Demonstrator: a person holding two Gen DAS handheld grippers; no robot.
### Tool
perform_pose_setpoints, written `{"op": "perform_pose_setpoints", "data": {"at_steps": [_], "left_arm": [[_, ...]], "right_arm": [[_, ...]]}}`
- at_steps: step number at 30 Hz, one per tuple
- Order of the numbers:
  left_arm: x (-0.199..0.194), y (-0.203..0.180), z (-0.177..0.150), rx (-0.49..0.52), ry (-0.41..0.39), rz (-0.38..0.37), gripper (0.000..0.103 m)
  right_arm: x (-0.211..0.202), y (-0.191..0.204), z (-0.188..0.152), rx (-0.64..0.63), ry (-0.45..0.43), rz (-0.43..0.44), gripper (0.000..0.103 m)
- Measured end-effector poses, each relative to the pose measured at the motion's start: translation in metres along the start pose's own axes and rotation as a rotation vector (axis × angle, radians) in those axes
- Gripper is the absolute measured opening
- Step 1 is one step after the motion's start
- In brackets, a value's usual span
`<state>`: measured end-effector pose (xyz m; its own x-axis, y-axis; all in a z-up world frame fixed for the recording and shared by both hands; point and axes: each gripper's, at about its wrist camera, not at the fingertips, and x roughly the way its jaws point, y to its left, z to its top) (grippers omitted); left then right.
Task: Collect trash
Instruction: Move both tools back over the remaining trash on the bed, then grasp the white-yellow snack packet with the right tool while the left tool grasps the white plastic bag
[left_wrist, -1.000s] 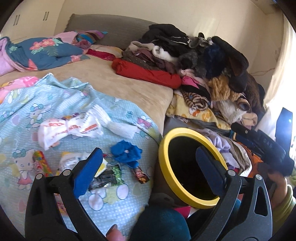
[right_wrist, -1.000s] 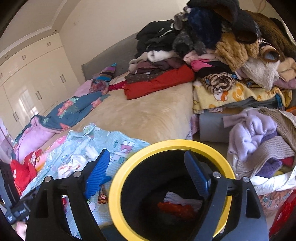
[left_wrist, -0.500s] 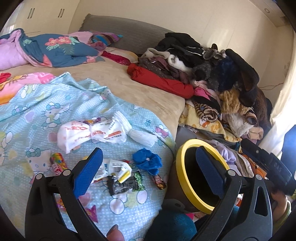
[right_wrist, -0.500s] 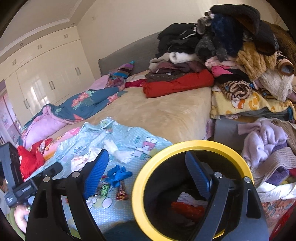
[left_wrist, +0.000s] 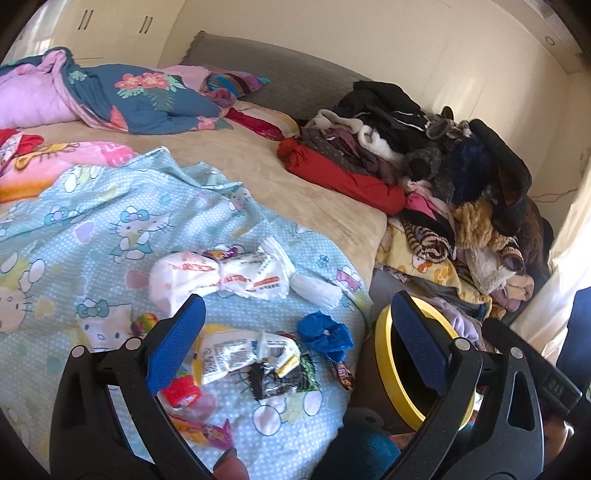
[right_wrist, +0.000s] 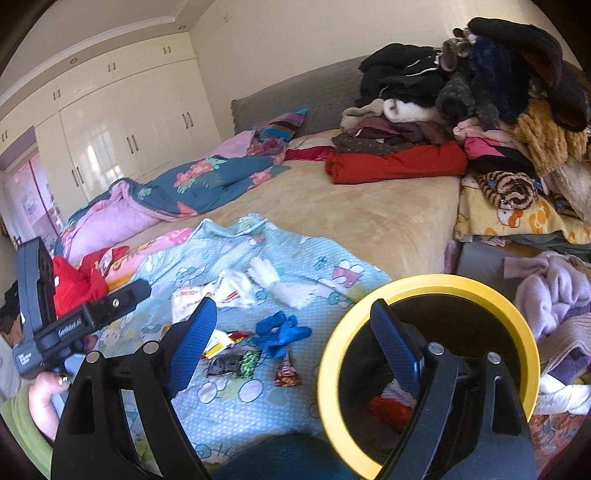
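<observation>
Both views have swung left over the last second, off the yellow-rimmed bin (right_wrist: 428, 373) and onto the litter on the light-blue cartoon sheet (left_wrist: 110, 229), which reads as one drop finished and the next pick being chosen. The left tongs (left_wrist: 299, 339) stand spread and empty over the near litter; the right tongs (right_wrist: 295, 339) are likewise wide apart with nothing between them, one blue pad hanging over the bin's mouth. The bin sits at the bed's near right corner and already holds some red and white scraps. On the sheet lie a white printed wrapper bundle (left_wrist: 221, 275), a crumpled blue piece (left_wrist: 325, 334), a white label packet (left_wrist: 240, 354), a dark foil wrapper (left_wrist: 280, 380) and a small candy wrapper (right_wrist: 286, 373) (nearest the bin).
</observation>
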<state>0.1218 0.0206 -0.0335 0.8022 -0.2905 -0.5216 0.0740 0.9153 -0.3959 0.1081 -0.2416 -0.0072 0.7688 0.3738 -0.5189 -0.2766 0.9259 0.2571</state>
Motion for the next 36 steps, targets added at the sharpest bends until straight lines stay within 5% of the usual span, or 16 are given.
{"op": "perform_pose_setpoints", "data": {"at_steps": [17, 29, 36], "left_arm": [[0.0, 0.062, 0.009, -0.104, -0.015, 0.084, 0.092], [0.033, 0.102, 0.003, -0.165, 0.073, 0.122, 0.092], [0.056, 0.116, 0.008, -0.18, 0.127, 0.123, 0.092]], "right_arm": [[0.053, 0.059, -0.022, -0.179, 0.112, 0.087, 0.083], [0.103, 0.089, -0.039, -0.293, 0.203, 0.132, 0.082], [0.136, 0.097, -0.046, -0.366, 0.278, 0.113, 0.072]]}}
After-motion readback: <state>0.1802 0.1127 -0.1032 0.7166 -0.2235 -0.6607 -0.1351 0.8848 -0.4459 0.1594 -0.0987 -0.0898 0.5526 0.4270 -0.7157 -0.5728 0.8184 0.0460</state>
